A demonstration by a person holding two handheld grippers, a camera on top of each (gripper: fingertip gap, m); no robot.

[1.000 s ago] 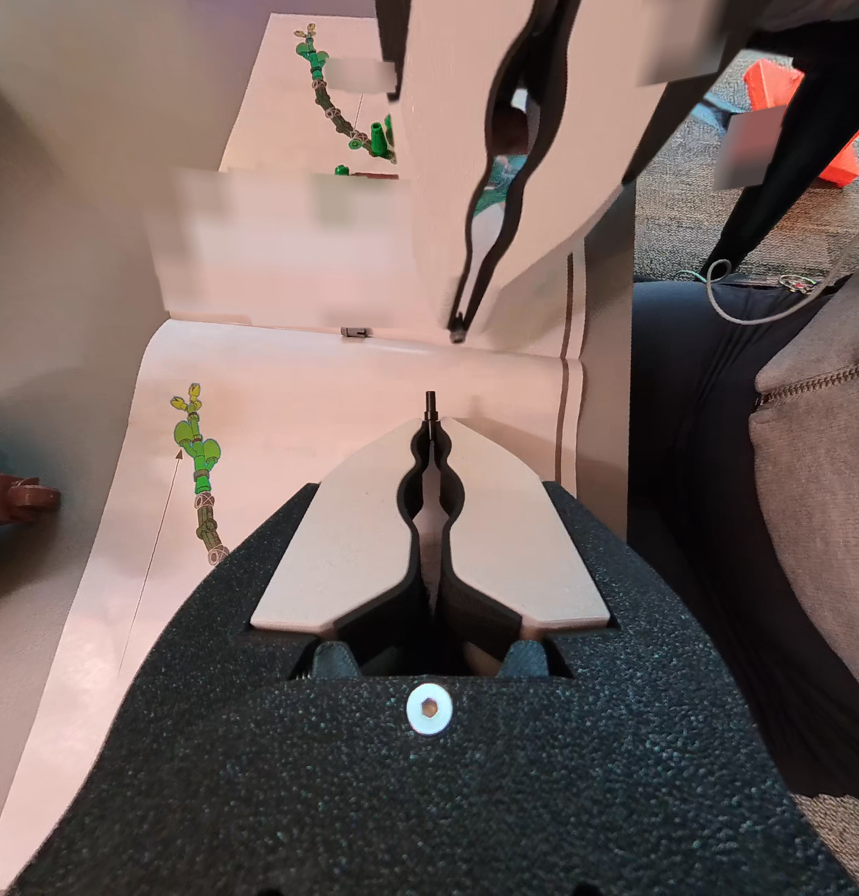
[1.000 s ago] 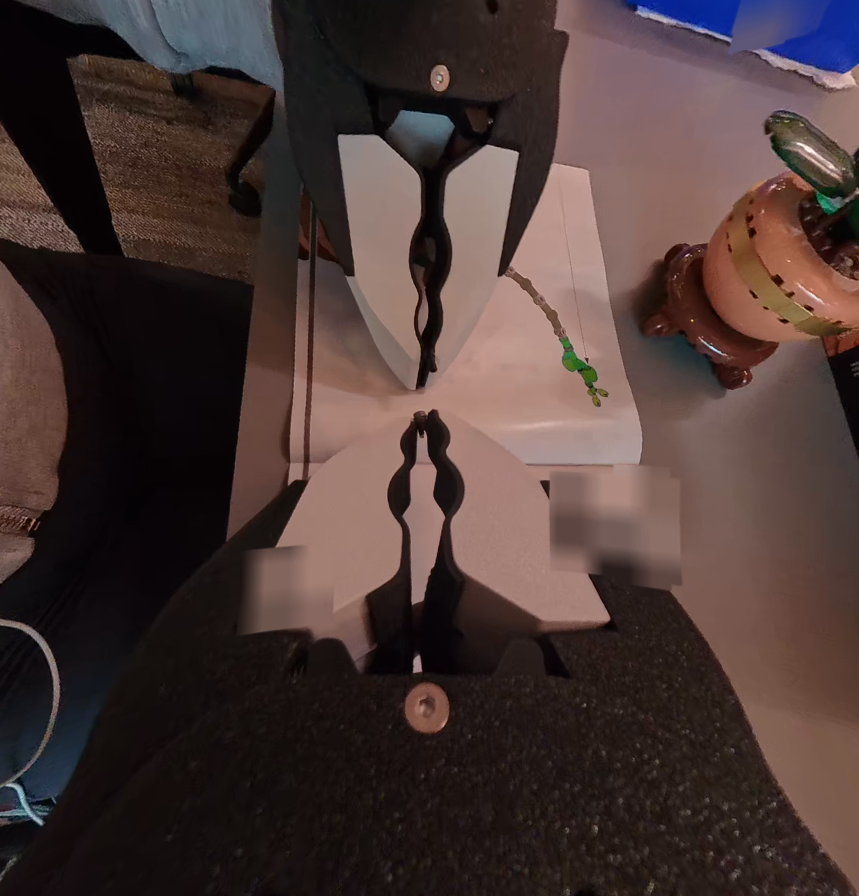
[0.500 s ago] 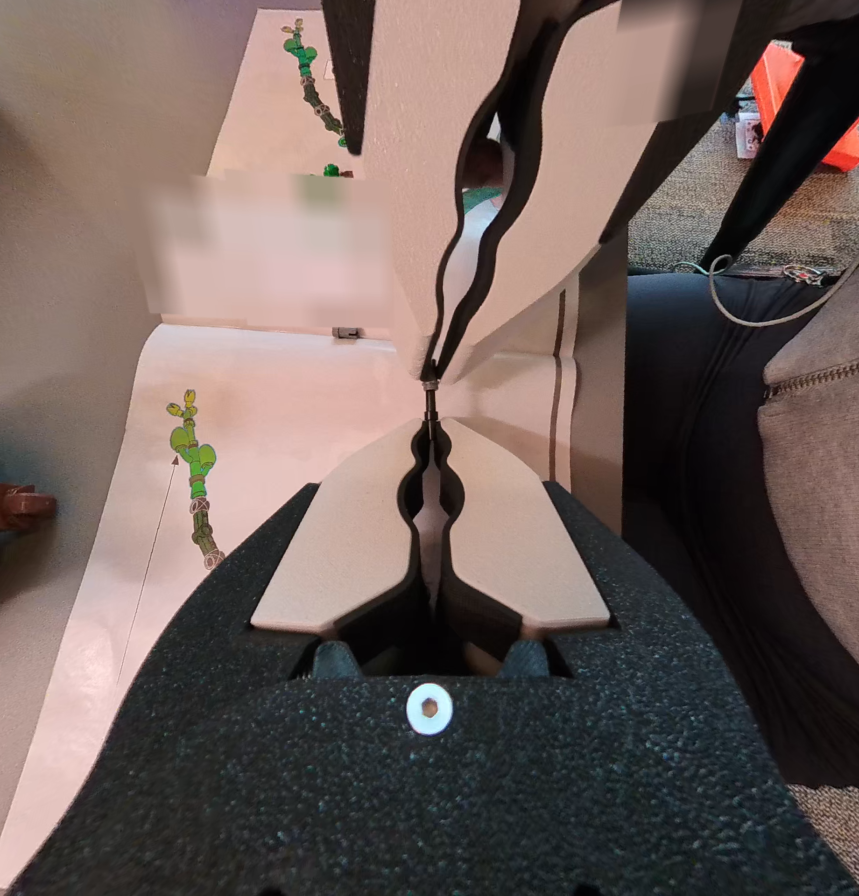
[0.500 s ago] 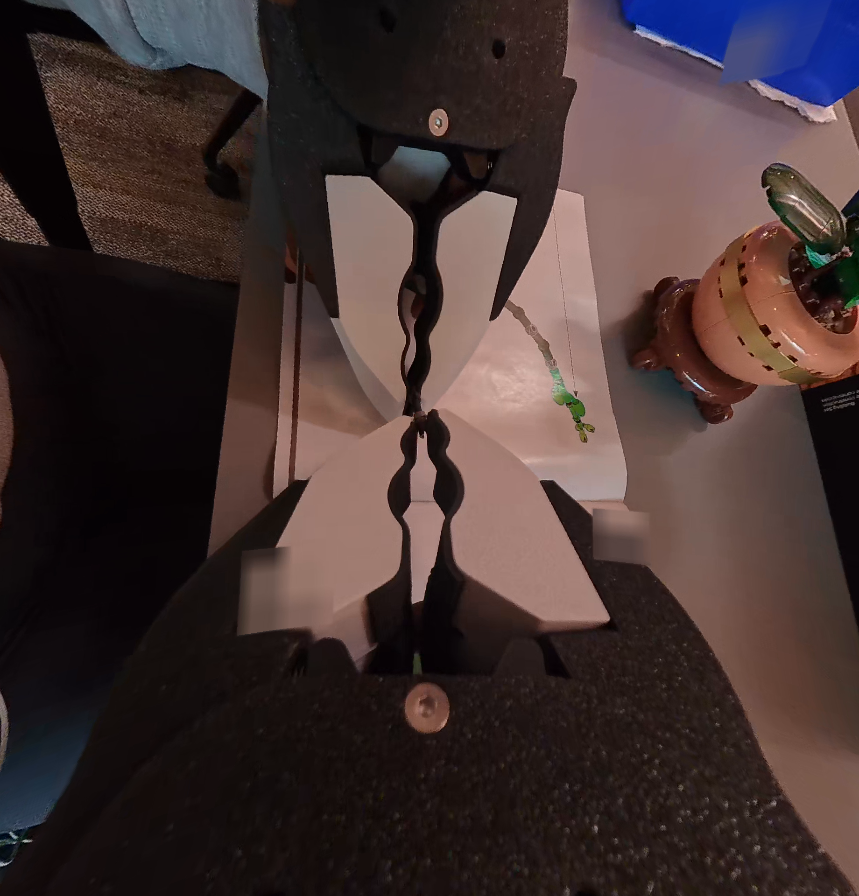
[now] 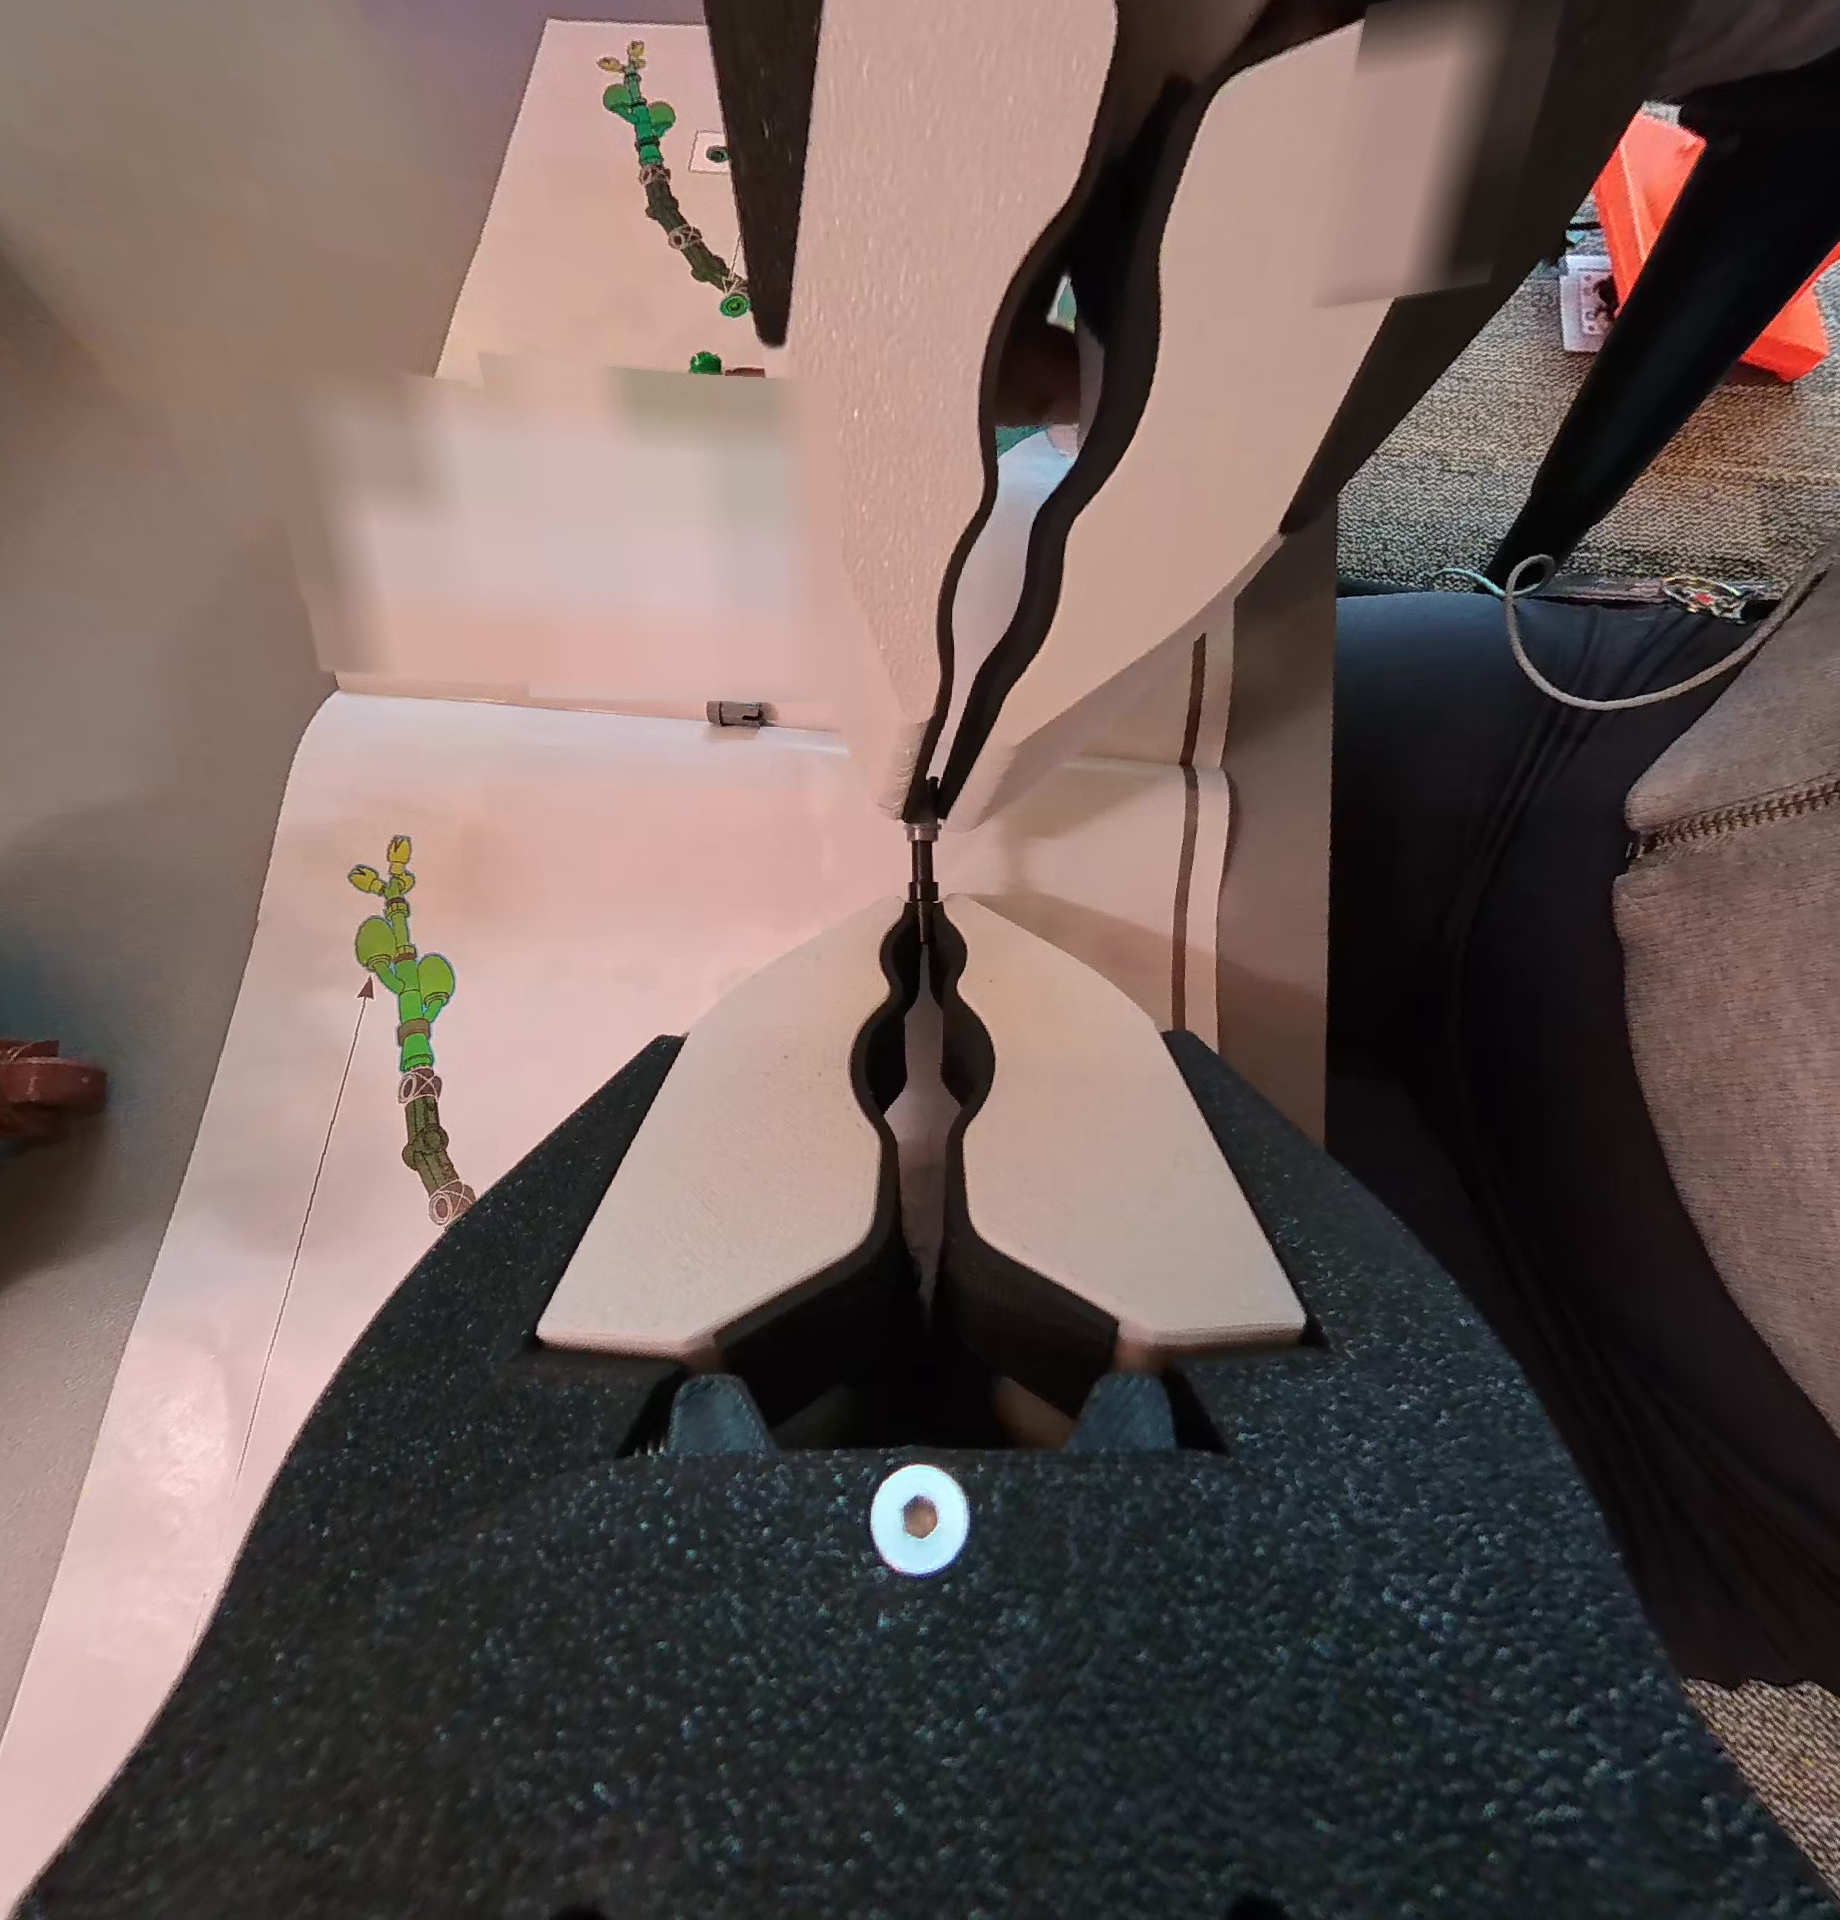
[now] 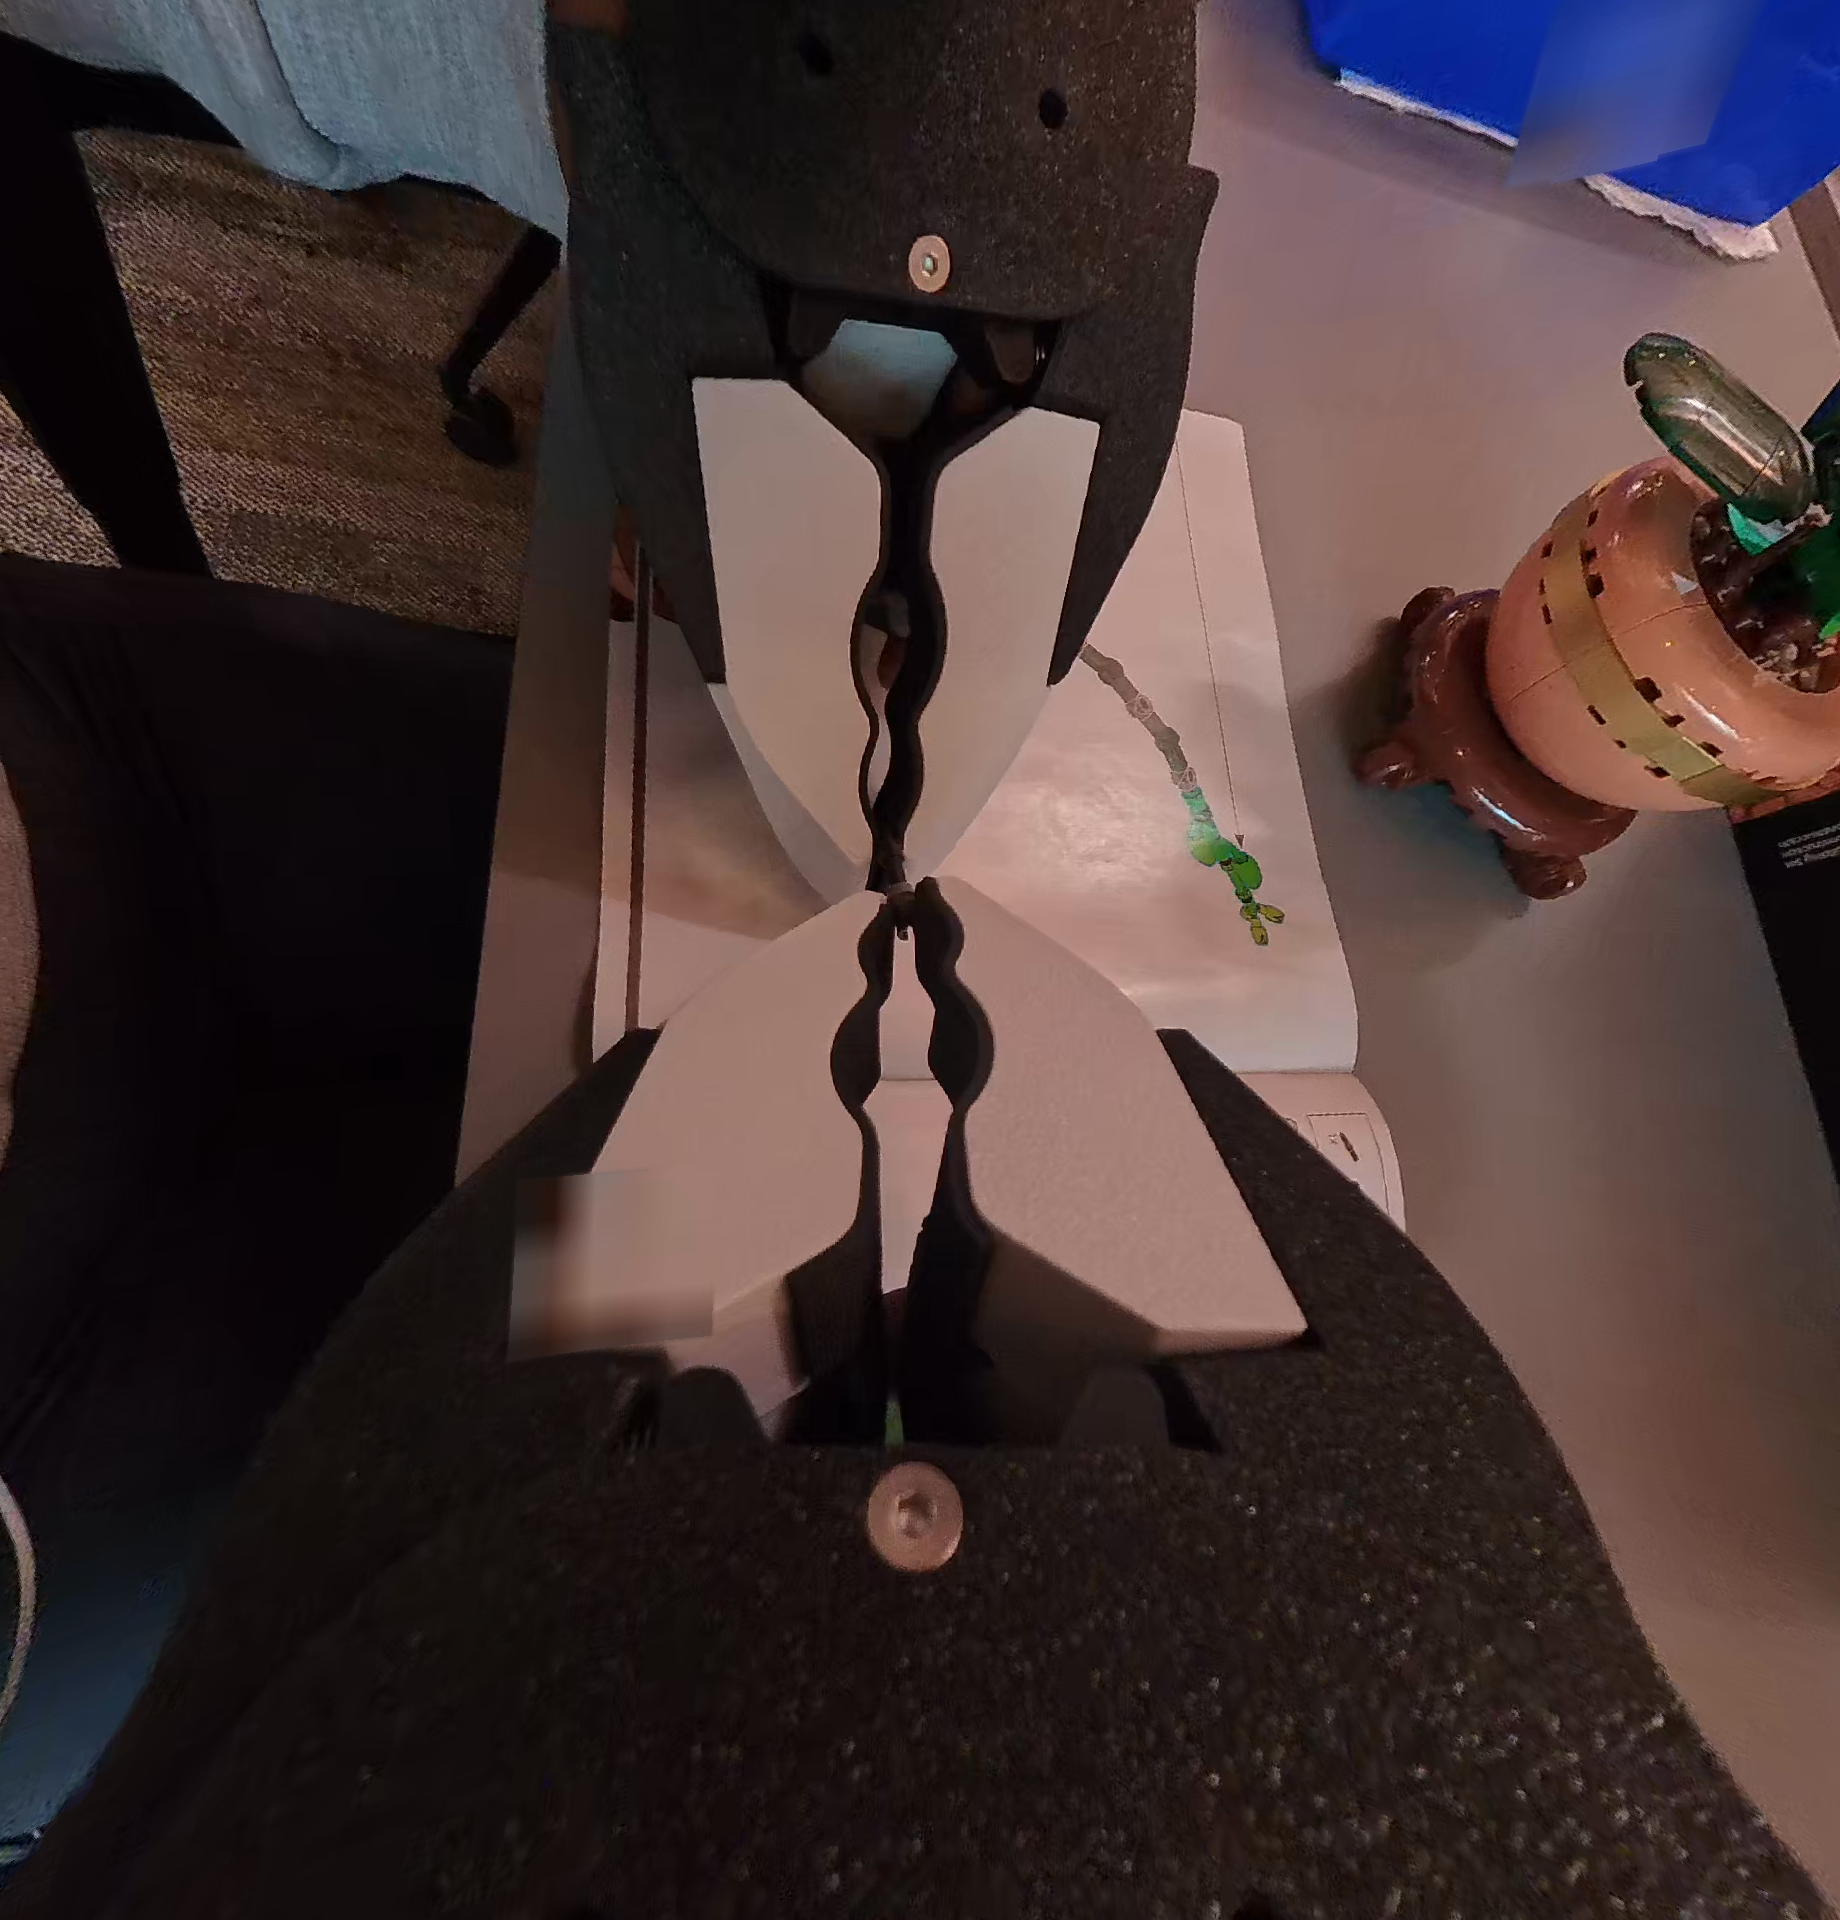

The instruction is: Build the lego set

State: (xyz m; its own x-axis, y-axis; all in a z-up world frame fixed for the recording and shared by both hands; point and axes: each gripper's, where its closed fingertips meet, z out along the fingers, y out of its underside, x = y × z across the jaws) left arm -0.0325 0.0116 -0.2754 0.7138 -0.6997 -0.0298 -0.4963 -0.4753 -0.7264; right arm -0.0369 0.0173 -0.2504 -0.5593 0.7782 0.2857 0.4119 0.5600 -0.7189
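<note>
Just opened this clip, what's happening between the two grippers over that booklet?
A person holds two grippers tip to tip above an open instruction booklet. The left gripper has its jaws shut on a thin black pin. The right gripper pinches a small grey ring piece seated at the pin's far end, so the two parts meet between them. A brick-built flowerpot with a green plant stands on the table beside the booklet.

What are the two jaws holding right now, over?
Left gripper shut on thin black pin. Right gripper pinches small grey piece at pin's far end. Open booklet beneath.
</note>
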